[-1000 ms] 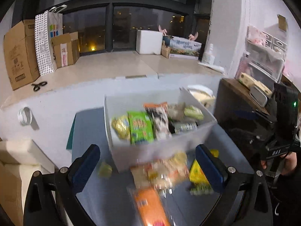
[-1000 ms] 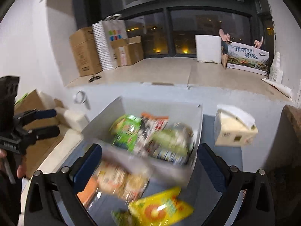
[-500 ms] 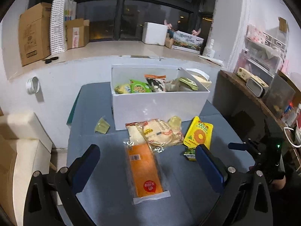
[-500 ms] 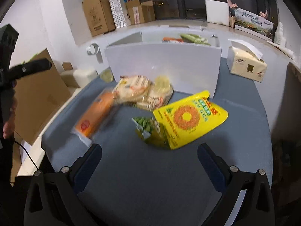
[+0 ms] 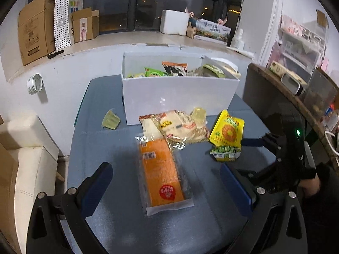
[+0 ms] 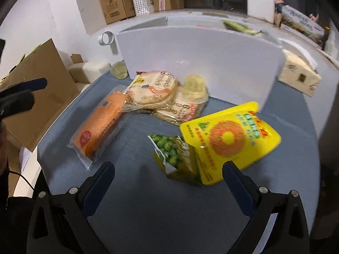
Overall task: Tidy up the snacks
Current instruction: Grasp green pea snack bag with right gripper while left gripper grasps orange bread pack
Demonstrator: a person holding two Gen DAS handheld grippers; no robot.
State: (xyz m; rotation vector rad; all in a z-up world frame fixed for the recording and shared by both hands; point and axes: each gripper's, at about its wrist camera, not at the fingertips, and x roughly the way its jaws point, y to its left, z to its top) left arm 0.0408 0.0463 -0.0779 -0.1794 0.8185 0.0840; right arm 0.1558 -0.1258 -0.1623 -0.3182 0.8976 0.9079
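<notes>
A round blue-grey table (image 5: 110,190) fills the scene. At its far side stands a large white box (image 5: 180,94), open at the top, with several snack packets (image 5: 174,68) standing inside. Just in front of the box's near wall, loose snacks lie on the tabletop. The largest is a long orange packet in a clear wrapper (image 5: 160,170), lying lengthwise at the centre. To the right, a yellow pouch with an orange ring (image 6: 229,137) partly covers a smaller green-pea packet (image 6: 175,155). Between these and the box, two round cracker packs (image 6: 155,90) overlap, with a pale jelly cup (image 6: 193,83) resting on them. Another jelly cup (image 5: 110,119) sits alone to the left of the box. The left gripper (image 5: 167,187) hangs spread wide over the orange packet, holding nothing. The right gripper (image 6: 168,183) is also spread wide and empty, near the pea packet.
</notes>
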